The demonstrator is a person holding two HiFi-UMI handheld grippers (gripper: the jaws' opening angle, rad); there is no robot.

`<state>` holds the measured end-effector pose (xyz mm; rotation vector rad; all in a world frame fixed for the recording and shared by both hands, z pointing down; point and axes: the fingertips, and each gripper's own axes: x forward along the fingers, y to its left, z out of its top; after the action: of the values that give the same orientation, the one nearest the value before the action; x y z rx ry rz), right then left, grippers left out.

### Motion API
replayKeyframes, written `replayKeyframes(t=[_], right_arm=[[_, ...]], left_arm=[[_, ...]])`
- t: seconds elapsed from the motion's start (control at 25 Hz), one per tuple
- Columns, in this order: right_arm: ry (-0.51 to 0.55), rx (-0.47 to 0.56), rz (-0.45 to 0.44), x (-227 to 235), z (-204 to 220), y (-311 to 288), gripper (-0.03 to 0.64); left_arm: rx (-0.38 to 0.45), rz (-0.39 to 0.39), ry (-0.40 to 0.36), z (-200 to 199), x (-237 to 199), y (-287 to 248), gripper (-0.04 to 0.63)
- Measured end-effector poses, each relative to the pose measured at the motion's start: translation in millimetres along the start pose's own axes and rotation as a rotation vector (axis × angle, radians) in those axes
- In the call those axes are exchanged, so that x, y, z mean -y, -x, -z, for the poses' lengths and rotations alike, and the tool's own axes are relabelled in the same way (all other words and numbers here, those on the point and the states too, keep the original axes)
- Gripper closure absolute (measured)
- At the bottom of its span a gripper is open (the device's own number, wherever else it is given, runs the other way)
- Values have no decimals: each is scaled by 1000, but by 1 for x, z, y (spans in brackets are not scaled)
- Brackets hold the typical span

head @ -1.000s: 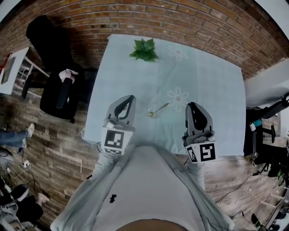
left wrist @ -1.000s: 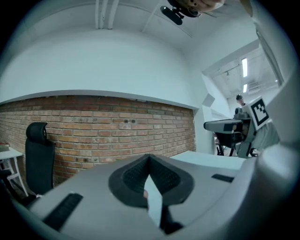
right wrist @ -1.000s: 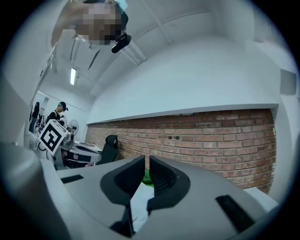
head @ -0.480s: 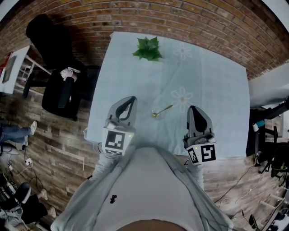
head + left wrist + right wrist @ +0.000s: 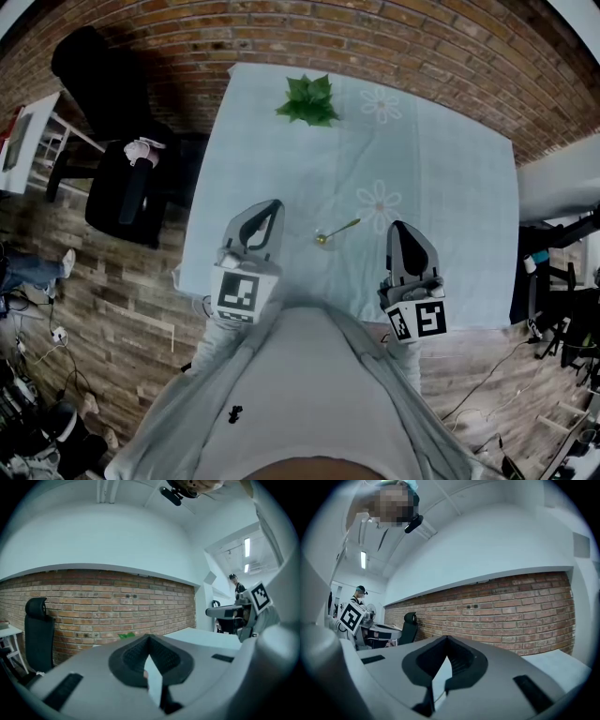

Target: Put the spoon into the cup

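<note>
The small gold spoon [image 5: 337, 231] lies flat on the table [image 5: 450, 178], between and just ahead of the left gripper [image 5: 271, 204] and right gripper [image 5: 397, 227], both closed on nothing, and it looks light, stiff and slippery (thin metal), so best pinched mid-handle.

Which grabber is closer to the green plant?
Left. The left gripper points almost straight at the plant across the table; the right gripper sits farther off to the side.

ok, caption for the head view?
A spoon lies on the table between the left gripper and right gripper, both shut.
</note>
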<state>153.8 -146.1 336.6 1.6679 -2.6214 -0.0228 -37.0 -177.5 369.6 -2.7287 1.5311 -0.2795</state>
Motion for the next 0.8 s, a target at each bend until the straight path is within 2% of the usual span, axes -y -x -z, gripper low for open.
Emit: replayKeyframes(t=[0.8], right_arm=[[-27,-24,-20,-2,9,-5,601]], left_arm=[[-4,-8,5,1,-1,-2,577]])
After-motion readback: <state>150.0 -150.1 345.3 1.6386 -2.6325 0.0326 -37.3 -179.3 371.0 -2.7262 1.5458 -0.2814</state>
